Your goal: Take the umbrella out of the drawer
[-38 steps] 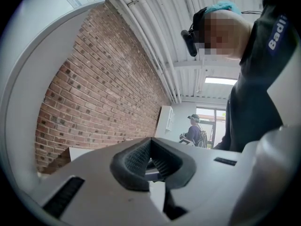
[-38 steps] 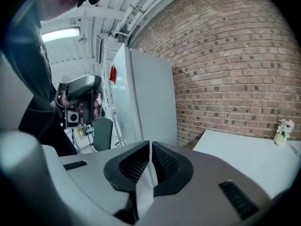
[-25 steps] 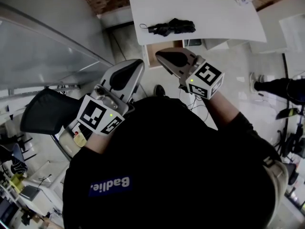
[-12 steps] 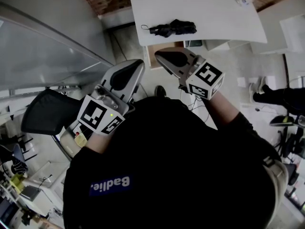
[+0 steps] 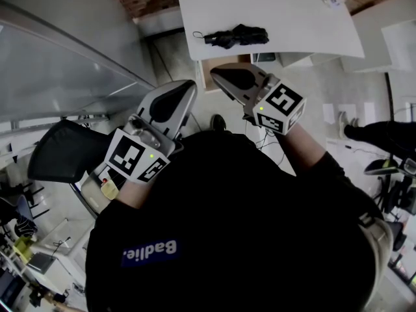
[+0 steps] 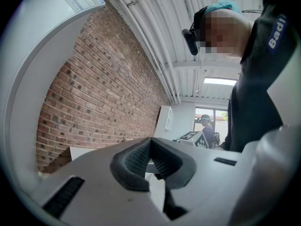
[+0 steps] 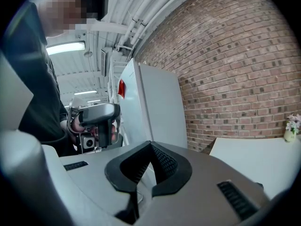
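A folded black umbrella (image 5: 234, 36) lies on the white table (image 5: 273, 18) near its front left edge, seen in the head view. Both grippers are held close to the person's chest, well short of the table. My left gripper (image 5: 185, 86) is shut with nothing between its jaws; in the left gripper view its tips (image 6: 151, 140) meet. My right gripper (image 5: 216, 73) is shut and empty too, its tips (image 7: 150, 144) touching, and it points toward the table's underside. A brown drawer opening (image 5: 218, 70) shows under the table edge, partly hidden by the right gripper.
A black office chair (image 5: 62, 151) stands at the left beside a grey partition (image 5: 58, 64). Brick wall (image 7: 235, 65) lies behind the table. A small vase with flowers (image 7: 291, 128) stands on the table's far end. Another person's legs (image 5: 380, 125) appear at the right.
The grippers and the umbrella have stayed put. The other person's legs at the right edge have shifted a little.
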Motion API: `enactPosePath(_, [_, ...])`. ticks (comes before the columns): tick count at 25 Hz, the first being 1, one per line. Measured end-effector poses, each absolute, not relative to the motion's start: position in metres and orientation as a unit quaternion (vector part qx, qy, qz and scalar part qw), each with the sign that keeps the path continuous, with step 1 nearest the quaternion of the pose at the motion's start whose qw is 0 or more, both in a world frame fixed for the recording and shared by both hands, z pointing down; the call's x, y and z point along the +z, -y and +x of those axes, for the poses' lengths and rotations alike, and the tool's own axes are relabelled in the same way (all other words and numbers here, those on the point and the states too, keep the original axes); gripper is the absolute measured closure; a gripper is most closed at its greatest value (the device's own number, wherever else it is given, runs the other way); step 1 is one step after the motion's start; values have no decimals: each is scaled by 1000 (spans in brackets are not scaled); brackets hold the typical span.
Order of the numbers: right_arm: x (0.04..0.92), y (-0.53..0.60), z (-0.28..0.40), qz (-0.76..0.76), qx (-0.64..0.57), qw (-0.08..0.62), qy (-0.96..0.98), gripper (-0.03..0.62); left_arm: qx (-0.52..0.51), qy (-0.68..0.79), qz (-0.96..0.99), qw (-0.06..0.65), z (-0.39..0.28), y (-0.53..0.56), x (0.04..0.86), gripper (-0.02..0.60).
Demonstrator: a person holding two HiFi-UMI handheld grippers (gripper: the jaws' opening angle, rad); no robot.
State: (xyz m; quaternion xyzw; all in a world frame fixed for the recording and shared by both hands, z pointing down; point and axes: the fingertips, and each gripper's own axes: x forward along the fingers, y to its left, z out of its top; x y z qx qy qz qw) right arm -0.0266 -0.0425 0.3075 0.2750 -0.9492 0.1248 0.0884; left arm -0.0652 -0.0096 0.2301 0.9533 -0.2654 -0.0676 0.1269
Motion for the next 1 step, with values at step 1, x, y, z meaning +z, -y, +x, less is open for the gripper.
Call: enactPosePath(1, [308, 42, -27, 275, 125, 88, 949, 565, -68, 266, 953, 127, -66, 9, 230, 580])
